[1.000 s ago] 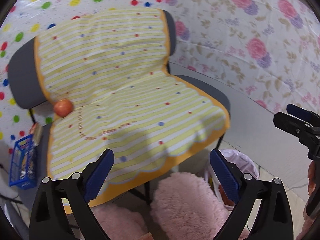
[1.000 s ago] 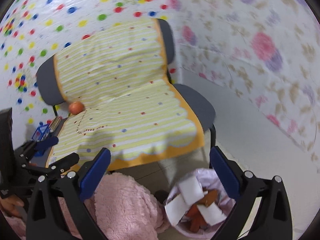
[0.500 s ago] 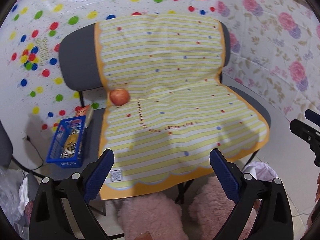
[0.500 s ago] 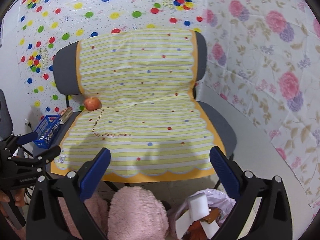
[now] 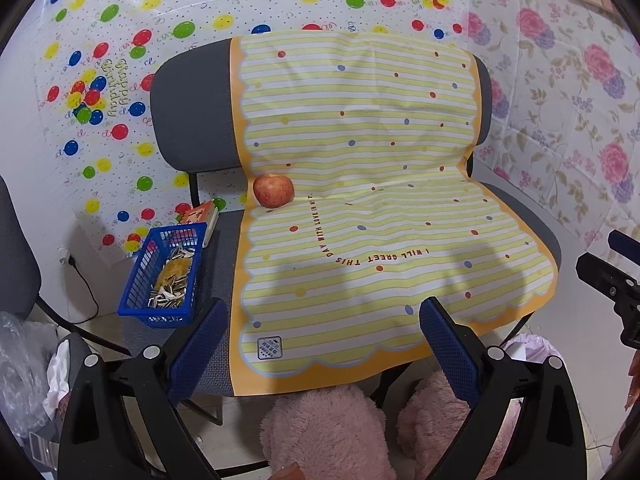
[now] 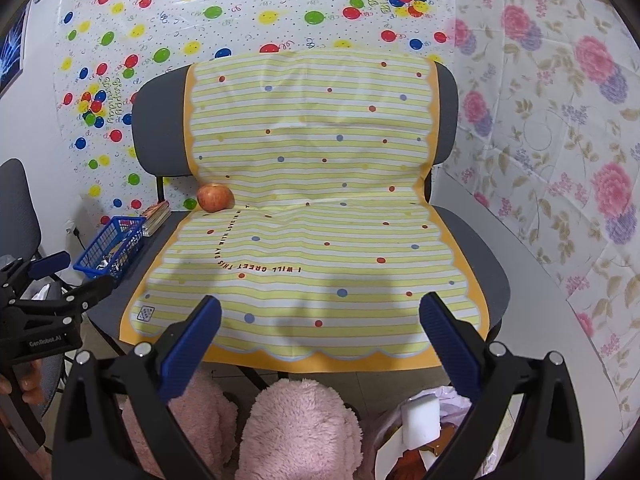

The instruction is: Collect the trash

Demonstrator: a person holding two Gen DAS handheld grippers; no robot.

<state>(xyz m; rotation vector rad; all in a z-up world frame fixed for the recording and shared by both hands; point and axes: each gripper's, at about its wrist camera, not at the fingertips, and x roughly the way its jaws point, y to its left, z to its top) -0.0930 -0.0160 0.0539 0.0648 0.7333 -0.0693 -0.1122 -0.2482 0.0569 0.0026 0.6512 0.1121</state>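
Yellow striped cloth point(image 5: 360, 208) with an orange scalloped border drapes over the back and seat of a grey chair point(image 5: 188, 120). Printed text runs across the seat part of the cloth. Red apple point(image 5: 273, 196) sits at the crease between seat and back, on the cloth's left edge. Blue mesh basket point(image 5: 168, 276) stands on the bare grey seat left of the cloth, holding seed shells and scraps; a small book or card pack point(image 5: 199, 213) lies just behind it.

Left hand-held gripper point(image 5: 324, 344) is wide apart, nothing between its blue pads, hovering over the front edge of the seat. Right hand-held gripper point(image 6: 324, 344) is also wide apart and empty, over the front edge of the cloth. Each one shows at the edge of the other's view.

Trash: a bag point(image 6: 452, 396) with a pale lilac liner sits on the floor below the chair's front right corner, with white foam blocks point(image 6: 420, 420) and orange-brown scraps inside; from the left wrist only its rim shows. Pink fluffy slippers point(image 6: 300, 428) are on the floor in front of the chair, left of the bag. Crumpled clear plastic and white paper point(image 5: 28, 364) lie at far left in the left wrist view.

Balloon-print sheet point(image 5: 160, 20) covers the wall behind; floral sheet point(image 6: 560, 120) covers the wall to the right.
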